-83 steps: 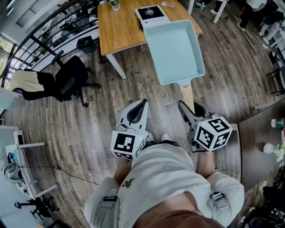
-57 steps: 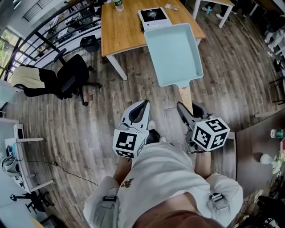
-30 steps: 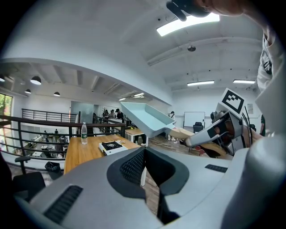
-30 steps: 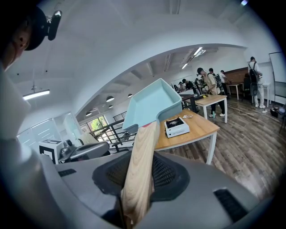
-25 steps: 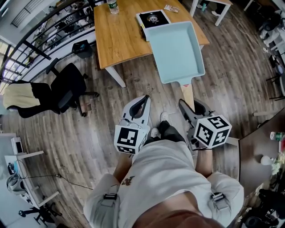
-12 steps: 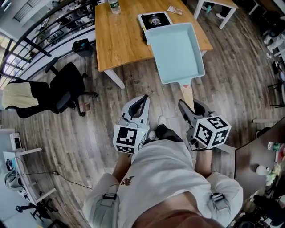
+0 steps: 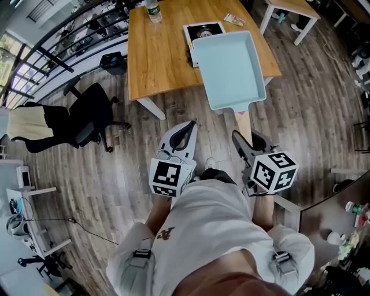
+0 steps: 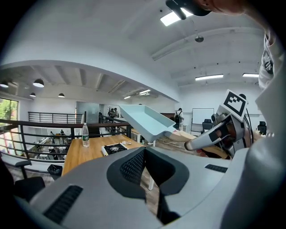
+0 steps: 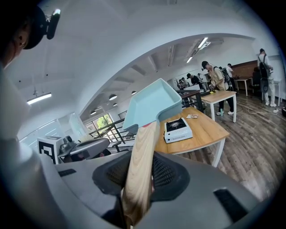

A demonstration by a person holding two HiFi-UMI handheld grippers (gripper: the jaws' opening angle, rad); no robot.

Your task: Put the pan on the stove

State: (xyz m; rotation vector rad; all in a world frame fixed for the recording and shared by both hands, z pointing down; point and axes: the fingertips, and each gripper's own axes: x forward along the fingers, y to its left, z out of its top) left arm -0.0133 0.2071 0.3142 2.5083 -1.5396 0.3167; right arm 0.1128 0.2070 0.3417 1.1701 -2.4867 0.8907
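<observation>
A light-blue square pan (image 7: 230, 68) with a wooden handle (image 7: 244, 123) hangs in the air over the near edge of a wooden table (image 7: 155, 55). My right gripper (image 7: 246, 140) is shut on that handle; in the right gripper view the handle (image 9: 142, 161) runs up between the jaws to the pan (image 9: 152, 106). The stove (image 7: 198, 30), white with a black top, sits on the table, partly hidden behind the pan's far rim; it also shows as the stove (image 9: 178, 129). My left gripper (image 7: 186, 128) is shut and empty, left of the handle.
A water bottle (image 7: 152, 9) and a small packet (image 7: 234, 19) lie on the table. A black office chair (image 7: 87, 110) stands to the left, a railing behind it. A white table (image 7: 289, 8) stands at the far right. People stand at desks in the background (image 9: 216, 78).
The table and stove have drawn closer and slid lower in the head view. The pan stays in the right gripper at the same pose; both grippers keep their places.
</observation>
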